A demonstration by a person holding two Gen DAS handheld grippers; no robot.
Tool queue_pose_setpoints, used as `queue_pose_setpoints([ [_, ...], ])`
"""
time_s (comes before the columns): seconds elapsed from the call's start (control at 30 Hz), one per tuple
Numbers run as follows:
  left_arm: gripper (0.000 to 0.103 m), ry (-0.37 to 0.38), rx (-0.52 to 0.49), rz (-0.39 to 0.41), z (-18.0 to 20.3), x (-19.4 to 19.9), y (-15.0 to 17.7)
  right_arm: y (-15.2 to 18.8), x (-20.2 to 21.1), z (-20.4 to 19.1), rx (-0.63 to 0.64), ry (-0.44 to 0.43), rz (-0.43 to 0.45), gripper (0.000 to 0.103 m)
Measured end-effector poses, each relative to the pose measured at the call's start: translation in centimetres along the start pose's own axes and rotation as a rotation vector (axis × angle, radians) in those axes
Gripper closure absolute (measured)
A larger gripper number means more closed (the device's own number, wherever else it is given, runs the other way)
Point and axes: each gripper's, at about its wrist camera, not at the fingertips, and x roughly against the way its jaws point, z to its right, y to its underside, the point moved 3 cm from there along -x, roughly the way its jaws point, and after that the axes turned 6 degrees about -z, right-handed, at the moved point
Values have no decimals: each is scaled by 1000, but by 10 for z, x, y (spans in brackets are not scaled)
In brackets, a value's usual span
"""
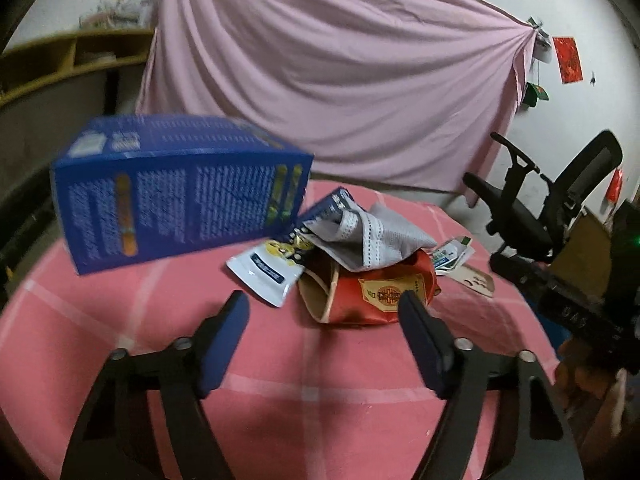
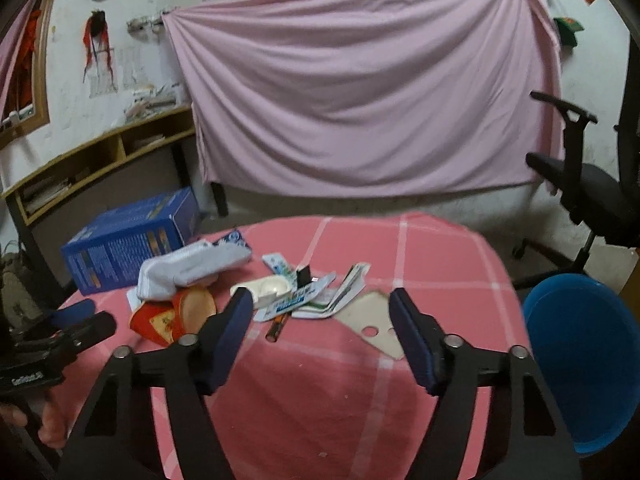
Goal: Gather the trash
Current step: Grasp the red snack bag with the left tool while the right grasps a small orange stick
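A heap of trash lies on the pink checked tablecloth [image 1: 120, 340]: a crushed red packet [image 1: 372, 292], a grey-white sock [image 1: 372, 236] draped over it, a white sachet [image 1: 264, 276] and a large blue box [image 1: 180, 196]. My left gripper [image 1: 324, 312] is open just short of the red packet, holding nothing. In the right wrist view my right gripper [image 2: 322, 312] is open above the cloth [image 2: 320, 400], just short of several flat wrappers [image 2: 320, 292], a white plastic tray [image 2: 268, 288] and a beige card with holes [image 2: 376, 324]. Nothing sits between its fingers.
A blue bin [image 2: 584, 360] stands beside the table on the right. A black office chair [image 1: 560, 208] is beyond the table's right edge. Pink sheet covers the back wall, and wooden shelving [image 2: 100, 160] runs at the left. The left gripper [image 2: 80, 320] shows in the right wrist view.
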Motion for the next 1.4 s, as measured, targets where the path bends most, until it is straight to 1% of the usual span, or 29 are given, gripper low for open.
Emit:
queue_pose_setpoints([
  [0.03, 43, 21, 13, -14, -2, -2, -2, 1, -3, 0, 1, -3, -18, 43],
  [0.1, 54, 59, 36, -42, -5, -6, -6, 1, -12, -1, 1, -16, -66, 47],
  [0.13, 57, 74, 44, -52, -6, -6, -9, 1, -17, -1, -1, -24, -90, 50],
  [0.17, 64, 92, 54, -67, -8, -8, -10, 1, -20, -1, -2, -30, -103, 53],
  [0.2, 69, 106, 61, -79, -8, -10, -12, 1, -25, -2, -4, -39, -124, 55],
  [0.3, 74, 140, 67, -106, -12, -12, -17, 1, -38, -7, 1, -64, -179, 61],
  [0.37, 76, 156, 61, -117, -12, -11, -19, 0, -46, -12, 6, -75, -208, 66],
  [0.47, 83, 171, 41, -143, -10, -12, -22, 0, -60, -17, 11, -77, -257, 72],
  [0.6, 88, 181, 3, -155, -6, -10, -22, 2, -75, -22, 21, -66, -330, 76],
  [0.7, 93, 187, -40, -152, 2, -8, -21, 3, -73, -23, 28, -71, -333, 84],
  [0.73, 94, 185, -53, -147, 3, -6, -20, 4, -73, -23, 26, -77, -339, 89],
  [0.77, 96, 185, -65, -144, 6, -5, -20, 4, -73, -22, 24, -84, -343, 92],
  [0.83, 99, 179, -86, -138, 9, -2, -18, 5, -71, -21, 20, -100, -345, 94],
  [0.93, 101, 149, -108, -125, 18, 1, -13, 8, -65, -19, 17, -117, -343, 95],
  [1.1, 102, 102, -147, -87, 39, 7, 3, 18, -42, -15, 29, -132, -331, 95],
  [1.23, 102, 55, -173, -31, 60, 13, 9, 26, -25, -11, 24, -152, -311, 95],
  [1.4, 102, 17, -197, 54, 81, 22, 16, 25, -4, -4, 1, -179, -238, 95],
])
